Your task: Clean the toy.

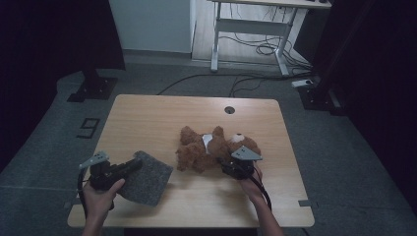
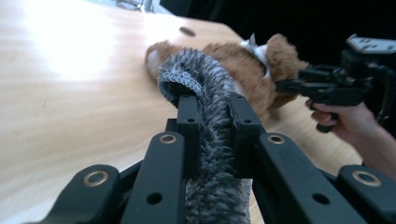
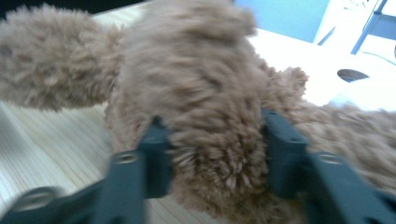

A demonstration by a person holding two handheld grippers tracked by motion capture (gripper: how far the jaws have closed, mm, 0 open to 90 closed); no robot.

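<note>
A brown teddy bear point(image 1: 206, 147) lies on its back at the middle right of the wooden table point(image 1: 147, 118). My right gripper point(image 1: 227, 164) reaches into it from the front. In the right gripper view the jaws of the right gripper point(image 3: 215, 135) press on either side of a furry limb of the bear point(image 3: 196, 70). A grey fuzzy cloth point(image 1: 147, 179) lies at the front left, one edge lifted. My left gripper point(image 1: 133, 166) is shut on that edge. In the left gripper view the cloth point(image 2: 205, 93) is pinched between the jaws of the left gripper point(image 2: 212, 105), with the bear point(image 2: 243, 70) and the right gripper point(image 2: 285, 86) beyond.
A round cable hole point(image 1: 229, 109) sits near the table's far edge. A white desk frame point(image 1: 251, 29) with loose cables stands on the floor behind the table. A dark stand base point(image 1: 93, 88) is at the far left.
</note>
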